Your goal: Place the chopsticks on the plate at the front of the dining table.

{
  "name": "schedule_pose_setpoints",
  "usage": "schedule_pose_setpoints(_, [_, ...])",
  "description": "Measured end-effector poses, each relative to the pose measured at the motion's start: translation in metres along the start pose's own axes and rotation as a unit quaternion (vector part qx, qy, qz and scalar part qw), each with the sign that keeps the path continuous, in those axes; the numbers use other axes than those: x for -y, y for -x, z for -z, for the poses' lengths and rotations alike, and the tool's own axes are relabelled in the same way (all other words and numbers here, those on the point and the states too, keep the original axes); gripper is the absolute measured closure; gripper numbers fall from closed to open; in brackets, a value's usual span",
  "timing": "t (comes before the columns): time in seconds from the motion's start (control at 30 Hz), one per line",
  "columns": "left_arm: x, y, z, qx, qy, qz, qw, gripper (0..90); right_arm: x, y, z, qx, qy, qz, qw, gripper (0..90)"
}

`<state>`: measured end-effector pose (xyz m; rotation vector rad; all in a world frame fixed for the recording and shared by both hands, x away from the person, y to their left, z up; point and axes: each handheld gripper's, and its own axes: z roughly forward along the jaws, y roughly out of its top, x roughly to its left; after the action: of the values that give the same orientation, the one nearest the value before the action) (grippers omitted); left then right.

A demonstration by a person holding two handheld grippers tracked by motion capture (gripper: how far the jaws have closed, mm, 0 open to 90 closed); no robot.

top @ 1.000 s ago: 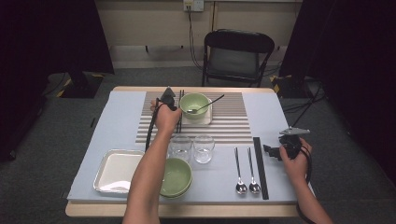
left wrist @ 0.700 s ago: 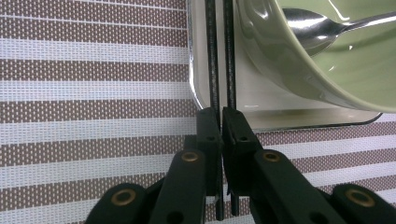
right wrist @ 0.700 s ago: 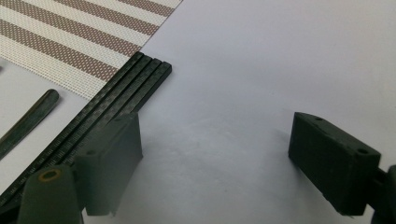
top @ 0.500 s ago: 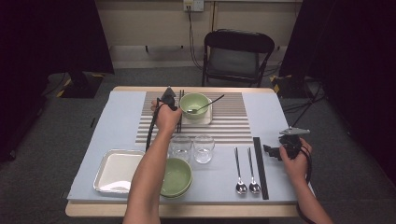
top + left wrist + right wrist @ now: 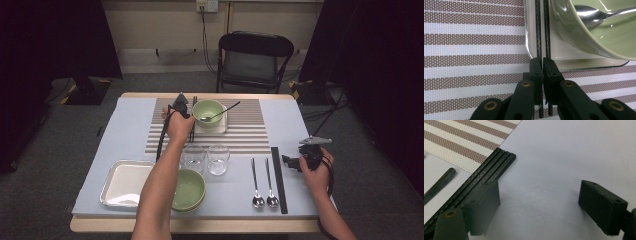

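The counter (image 5: 125, 125) is covered with a pale sheet, and a striped mat (image 5: 250, 132) lies across its far half. At the near left edge sits a square metal tray (image 5: 120, 182), with a stack of green bowls (image 5: 192, 187) just to its right. Beyond those bowls stand two clear glasses (image 5: 207, 159) side by side. Another green bowl (image 5: 207, 111) rests on a small white plate (image 5: 564, 56) on the mat, with a spoon (image 5: 594, 16) lying in it. Near the right edge lie two more spoons (image 5: 264, 185) and, just beside them, a bundle of black chopsticks (image 5: 278, 180).

The left claw (image 5: 181, 102) sits on the mat just left of the far bowl. Its jaws are pinched narrow on a pair of black chopsticks (image 5: 542, 30), which run along the white plate's left edge, close against the bowl's side.

The right claw (image 5: 539, 205) hovers low over the bare sheet at the right edge, its jaws spread wide with nothing between them; the chopstick bundle lies just beside one jaw.
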<state>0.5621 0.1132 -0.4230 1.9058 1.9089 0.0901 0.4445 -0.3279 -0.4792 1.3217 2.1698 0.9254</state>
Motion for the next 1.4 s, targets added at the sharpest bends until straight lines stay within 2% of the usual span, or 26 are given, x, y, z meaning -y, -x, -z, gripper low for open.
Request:
schedule_pose_setpoints(0.07, [-0.0002, -0.0002, 0.0004, -0.003, -0.001, -0.008, 1.0, 86.9, 0.0, 0.0001, 0.0, 0.0, 0.0, 0.0, 1.0, 16.3])
schedule_pose_setpoints(0.43, [-0.0001, 0.0005, 0.0006, -0.003, -0.002, -0.005, 1.0, 86.9, 0.0, 0.0001, 0.0, 0.0, 0.0, 0.0, 1.0, 16.3])
schedule_pose_setpoints(0.53, [-0.0007, 0.0019, 0.0012, -0.011, 0.003, -0.013, 0.9998, 87.2, 0.0, 0.0001, 0.0, 0.0, 0.0, 0.0, 1.0, 16.3])
schedule_pose_setpoints(0.57, [-0.0011, 0.0026, 0.002, -0.003, 0.008, -0.014, 0.9999, 89.7, 0.0, 0.0, 0.0, 0.0, 0.0, 0.0, 1.0, 16.3])
schedule_pose_setpoints(0.63, [-0.0016, 0.0038, 0.0018, -0.008, 0.003, -0.023, 0.9997, 90.0, 0.0, 0.0, 0.0, 0.0, 0.0, 0.0, 1.0, 16.3])
schedule_pose_setpoints(0.7, [-0.0014, 0.0054, 0.0016, -0.01, 0.003, -0.015, 0.9998, 90.0, 0.0, 0.0, 0.0, 0.0, 0.0, 0.0, 1.0, 16.3])
schedule_pose_setpoints(0.8, [-0.0013, 0.0055, 0.0016, -0.018, 0.004, -0.012, 0.9998, 82.5, 0.0, 0.0, 0.0001, 0.0, 0.0, 0.0, 1.0, 16.3])
schedule_pose_setpoints(0.87, [-0.0012, 0.0037, 0.0023, -0.013, -0.004, -0.017, 0.9998, 81.8, 0.0001, 0.0, 0.0001, 0.0, 0.0, 0.0, 1.0, 16.3])
schedule_pose_setpoints(0.93, [-0.0014, 0.0047, 0.0018, -0.007, 0.004, -0.017, 0.9998, 78.3, 0.0001, 0.0, 0.0001, 0.0, 0.0, 0.0, 1.0, 16.3])
schedule_pose_setpoints(1.07, [-0.0018, 0.0058, 0.0013, -0.002, 0.002, -0.016, 0.9999, 74.5, 0.0, 0.0, 0.0, 0.0, 0.0, 0.0, 1.0, 16.3])
schedule_pose_setpoints(1.3, [-0.0005, 0.0068, -0.0036, -0.005, -0.014, -0.019, 0.9997, 77.3, 0.0, 0.0, 0.0001, 0.0, 0.0, 0.0, 1.0, 16.3])
schedule_pose_setpoints(1.4, [-0.0006, 0.0071, -0.0034, -0.006, -0.012, -0.019, 0.9997, 79.2, 0.0001, 0.0, 0.0001, 0.0, 0.0, 0.0, 1.0, 16.3])
